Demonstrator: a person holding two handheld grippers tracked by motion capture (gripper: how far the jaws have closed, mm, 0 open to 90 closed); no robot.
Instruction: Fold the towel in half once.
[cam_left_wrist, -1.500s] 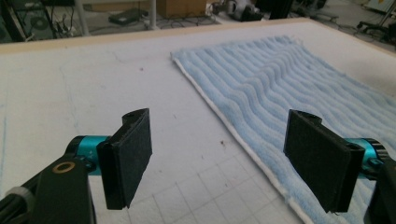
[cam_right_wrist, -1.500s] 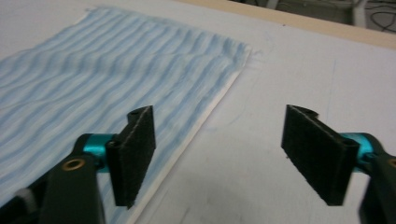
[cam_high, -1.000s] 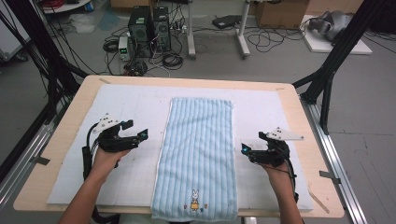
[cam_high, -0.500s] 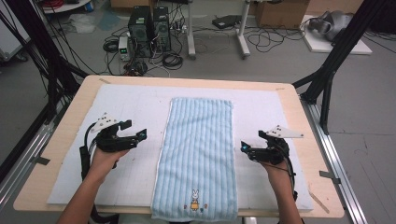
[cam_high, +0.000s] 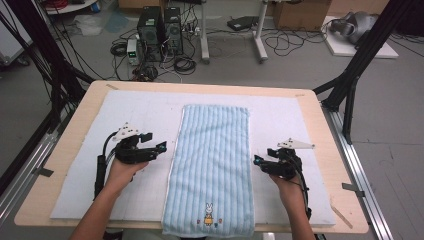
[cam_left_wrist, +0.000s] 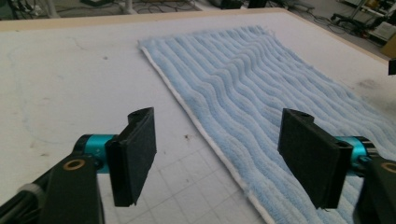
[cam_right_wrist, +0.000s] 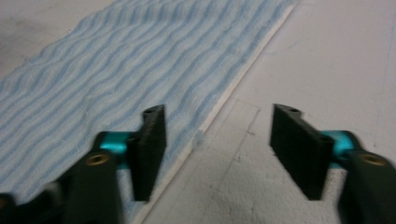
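The blue striped towel (cam_high: 212, 167) lay flat down the middle of the table (cam_high: 75, 125), its near end hanging over the near edge. The left gripper (cam_high: 159, 147) hovered beside its left edge, fingers (cam_left_wrist: 133, 156) wide apart; the right gripper (cam_high: 257, 161) stood beside its right edge, fingers (cam_right_wrist: 152, 149) also apart, holding nothing.

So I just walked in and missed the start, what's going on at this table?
A person holds a gripper in each hand over a white mat on the table, with a blue striped towel spread flat between them. The left gripper sits by the towel's left edge and the right gripper by its right edge. Both have their jaws open, each straddling the towel's edge in its own view, and neither grips the towel yet. It looks like both are about to take hold of the edges.
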